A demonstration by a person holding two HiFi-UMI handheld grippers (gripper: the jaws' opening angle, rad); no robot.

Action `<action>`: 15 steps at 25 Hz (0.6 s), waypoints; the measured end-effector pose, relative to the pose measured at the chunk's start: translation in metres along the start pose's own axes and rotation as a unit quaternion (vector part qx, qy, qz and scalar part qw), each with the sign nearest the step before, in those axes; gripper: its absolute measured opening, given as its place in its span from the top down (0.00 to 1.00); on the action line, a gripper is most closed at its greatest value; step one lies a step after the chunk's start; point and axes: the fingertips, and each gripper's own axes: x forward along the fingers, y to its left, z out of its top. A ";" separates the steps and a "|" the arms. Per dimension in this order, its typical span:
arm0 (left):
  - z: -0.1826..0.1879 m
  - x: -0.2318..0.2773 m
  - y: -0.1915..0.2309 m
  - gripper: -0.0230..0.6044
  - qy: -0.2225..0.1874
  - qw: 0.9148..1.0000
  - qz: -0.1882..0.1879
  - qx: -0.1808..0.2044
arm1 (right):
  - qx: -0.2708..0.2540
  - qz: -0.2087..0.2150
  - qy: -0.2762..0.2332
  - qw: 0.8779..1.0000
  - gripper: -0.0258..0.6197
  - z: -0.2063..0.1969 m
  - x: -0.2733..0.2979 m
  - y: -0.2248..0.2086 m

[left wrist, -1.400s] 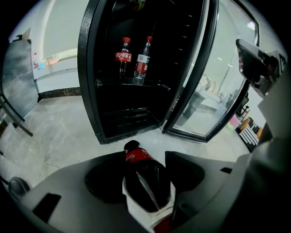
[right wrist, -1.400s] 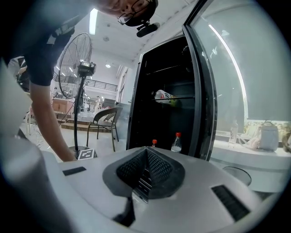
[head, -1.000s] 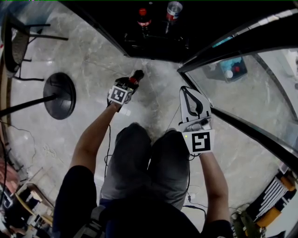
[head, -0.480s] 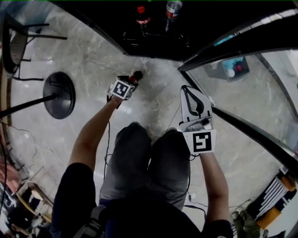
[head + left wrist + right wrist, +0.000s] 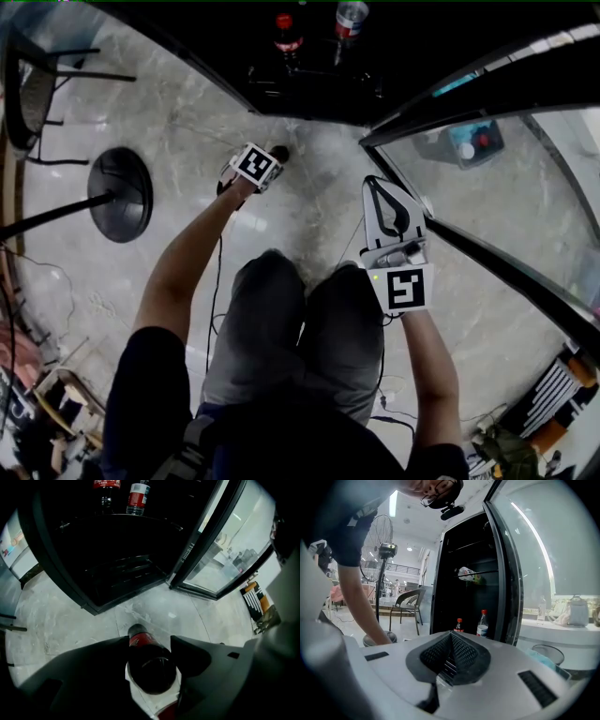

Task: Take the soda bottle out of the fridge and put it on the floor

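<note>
Jaws of the left gripper clamp a dark, red-labelled plastic soda bottle over the grey marble floor; the right gripper is closed, empty.

Your left gripper's jaws cover both flanks of the soda bottle, and its near end runs off the lower picture edge. Whether its far end, beyond the jaw tips, meets the floor cannot be told. Ahead of the jaws, two bottles in the fridge are cropped at the top edge.
</note>
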 end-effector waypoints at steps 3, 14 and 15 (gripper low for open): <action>0.005 0.003 -0.005 0.51 0.024 0.999 -0.030 -0.016 | 0.004 0.001 -0.001 1.000 0.93 -0.006 0.002 0.001; 0.023 0.004 0.012 0.49 0.055 0.998 -0.024 0.009 | -0.001 0.003 -0.003 1.000 0.93 -0.013 0.002 0.003; 0.024 0.004 0.012 0.49 0.053 0.998 -0.025 0.006 | -0.002 0.002 -0.004 1.000 0.93 -0.013 0.001 0.003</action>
